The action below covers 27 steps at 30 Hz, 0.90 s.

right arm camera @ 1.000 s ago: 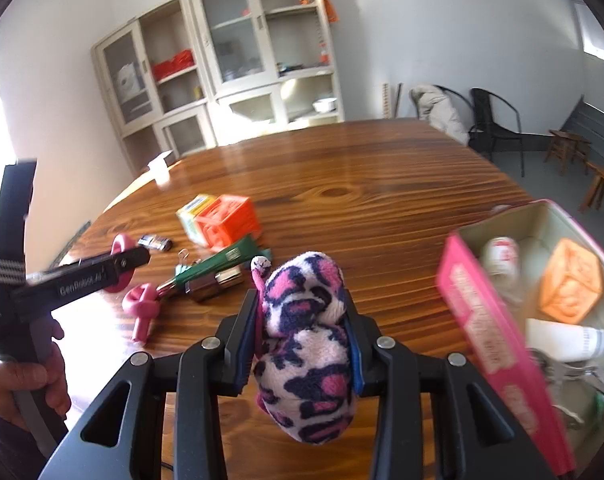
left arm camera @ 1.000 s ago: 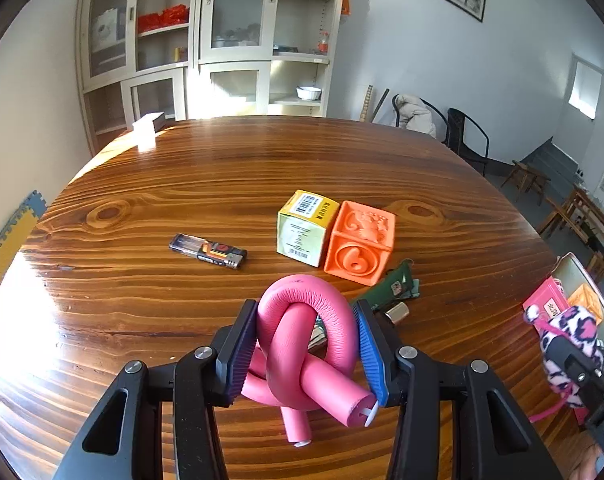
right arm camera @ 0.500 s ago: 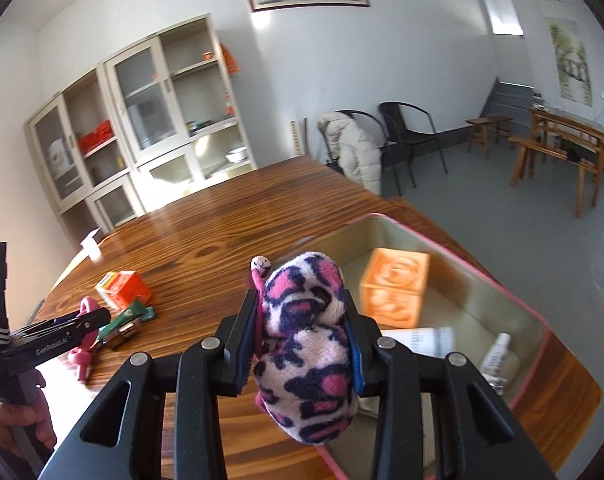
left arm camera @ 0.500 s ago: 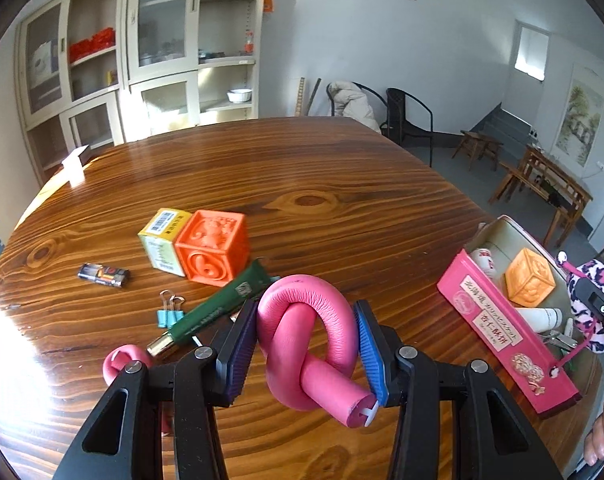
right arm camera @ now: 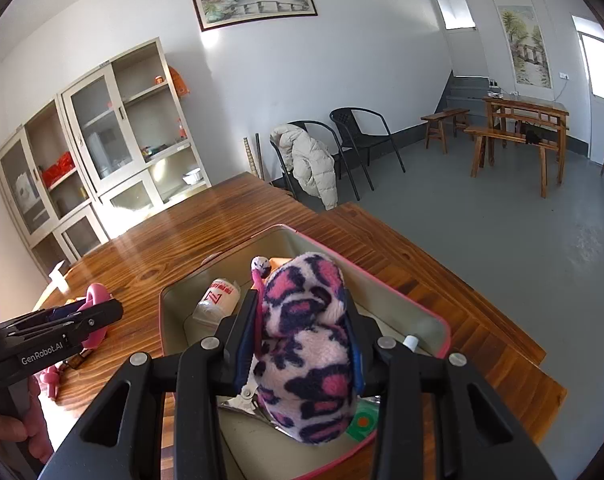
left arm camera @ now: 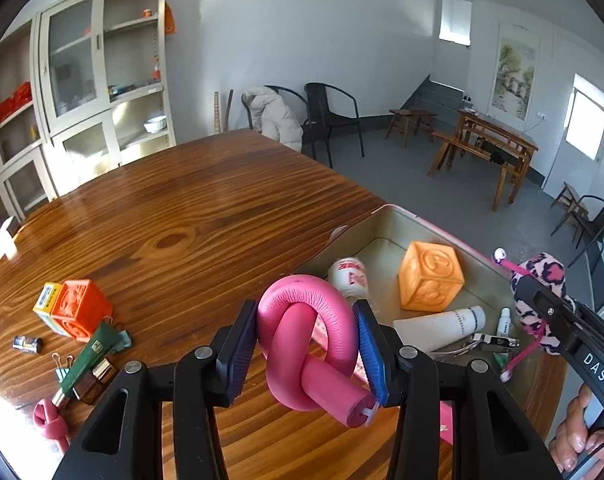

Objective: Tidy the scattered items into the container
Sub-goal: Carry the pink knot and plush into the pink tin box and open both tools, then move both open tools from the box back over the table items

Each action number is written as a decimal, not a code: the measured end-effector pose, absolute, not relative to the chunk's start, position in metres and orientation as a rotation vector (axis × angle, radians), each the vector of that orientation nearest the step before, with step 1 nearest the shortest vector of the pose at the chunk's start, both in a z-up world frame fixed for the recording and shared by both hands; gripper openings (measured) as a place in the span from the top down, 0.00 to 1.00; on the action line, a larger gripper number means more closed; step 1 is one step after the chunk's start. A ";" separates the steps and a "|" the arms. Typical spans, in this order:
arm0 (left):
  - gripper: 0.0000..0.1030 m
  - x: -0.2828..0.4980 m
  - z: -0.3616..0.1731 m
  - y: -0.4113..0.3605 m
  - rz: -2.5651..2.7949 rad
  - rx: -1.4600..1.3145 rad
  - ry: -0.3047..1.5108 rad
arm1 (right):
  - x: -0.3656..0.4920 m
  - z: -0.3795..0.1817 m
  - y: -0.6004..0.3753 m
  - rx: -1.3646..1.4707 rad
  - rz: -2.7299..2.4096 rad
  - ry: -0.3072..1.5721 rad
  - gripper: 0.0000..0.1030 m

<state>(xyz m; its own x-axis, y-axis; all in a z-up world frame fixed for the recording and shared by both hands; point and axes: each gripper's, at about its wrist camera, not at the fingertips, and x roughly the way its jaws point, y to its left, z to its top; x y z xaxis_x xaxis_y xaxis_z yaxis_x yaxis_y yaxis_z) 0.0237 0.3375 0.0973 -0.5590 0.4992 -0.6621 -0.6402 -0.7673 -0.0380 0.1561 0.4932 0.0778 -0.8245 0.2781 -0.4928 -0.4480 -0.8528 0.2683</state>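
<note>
My left gripper (left arm camera: pixel 304 320) is shut on a pink knotted foam tube (left arm camera: pixel 314 360), held over the table just short of the near-left side of the pink-rimmed tin container (left arm camera: pixel 386 210). My right gripper (right arm camera: pixel 300 304) is shut on a pink leopard-print plush toy (right arm camera: pixel 306 344) and hangs over the open container (right arm camera: pixel 426 316). In the left wrist view the right gripper (left arm camera: pixel 542 308) and the plush toy (left arm camera: pixel 540 274) show at the tin's right side. Inside the tin lie an orange cube (left arm camera: pixel 430 280), a white tube (left arm camera: pixel 438 326) and a small white roll (left arm camera: pixel 348 276).
On the wooden table at left remain an orange cube (left arm camera: pixel 80 308), a yellow box (left arm camera: pixel 46 298), a green item (left arm camera: pixel 94 354), binder clips (left arm camera: pixel 64 364), a small dark item (left arm camera: pixel 27 344) and a second pink knot (left arm camera: pixel 48 420). The table edge runs just beyond the tin.
Both grippers have swung right, away from the scattered items and toward the tin. The right one now hangs over it with the plush toy. Both grips are unchanged.
</note>
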 end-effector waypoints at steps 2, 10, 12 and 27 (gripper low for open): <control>0.52 0.027 0.103 0.348 2.279 -0.867 0.277 | 0.159 0.080 0.497 -0.610 2.623 0.543 0.60; 0.52 0.036 0.114 0.382 2.208 -0.813 0.292 | 0.156 0.084 0.502 -0.580 2.628 0.548 0.56; 0.40 0.037 0.114 0.389 2.166 -0.812 0.304 | 0.157 0.083 0.503 -0.572 2.613 0.544 0.42; 0.09 0.018 0.102 0.368 2.255 -0.851 0.257 | 0.153 0.073 0.510 -0.581 2.590 0.612 0.22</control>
